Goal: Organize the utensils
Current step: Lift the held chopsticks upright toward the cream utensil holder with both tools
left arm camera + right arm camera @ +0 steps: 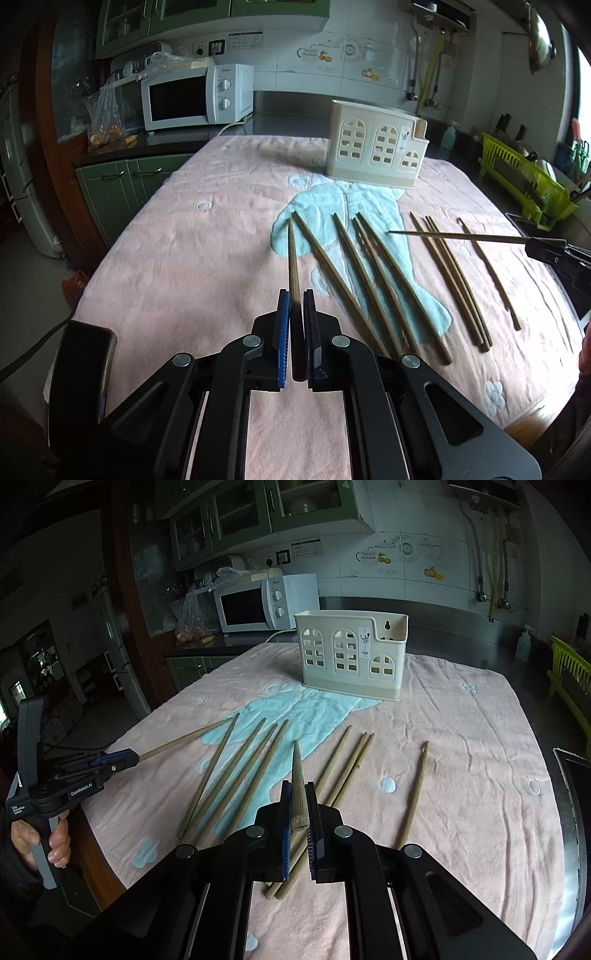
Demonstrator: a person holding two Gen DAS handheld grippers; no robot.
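Note:
My left gripper point(295, 293) is shut on one brown chopstick point(293, 254), lifted off the pink towel point(184, 258) and pointing away from me. My right gripper point(298, 784) is shut on another chopstick point(297, 771), also raised. Each gripper shows in the other's view: the right gripper point(532, 246) at the right edge with its chopstick point(461, 236) pointing left, and the left gripper point(129, 757) at the left, held by a hand point(55, 845). Several loose chopsticks point(373, 280) point(236, 775) lie on the towel. The cream chopstick holder point(376, 147) point(351, 653) stands upright at the far side.
A white microwave point(195, 96) and plastic bags sit on the counter behind on the left. A green dish rack point(524, 181) stands at the right beyond the table edge. A black flat object point(79, 369) rests at the near left corner.

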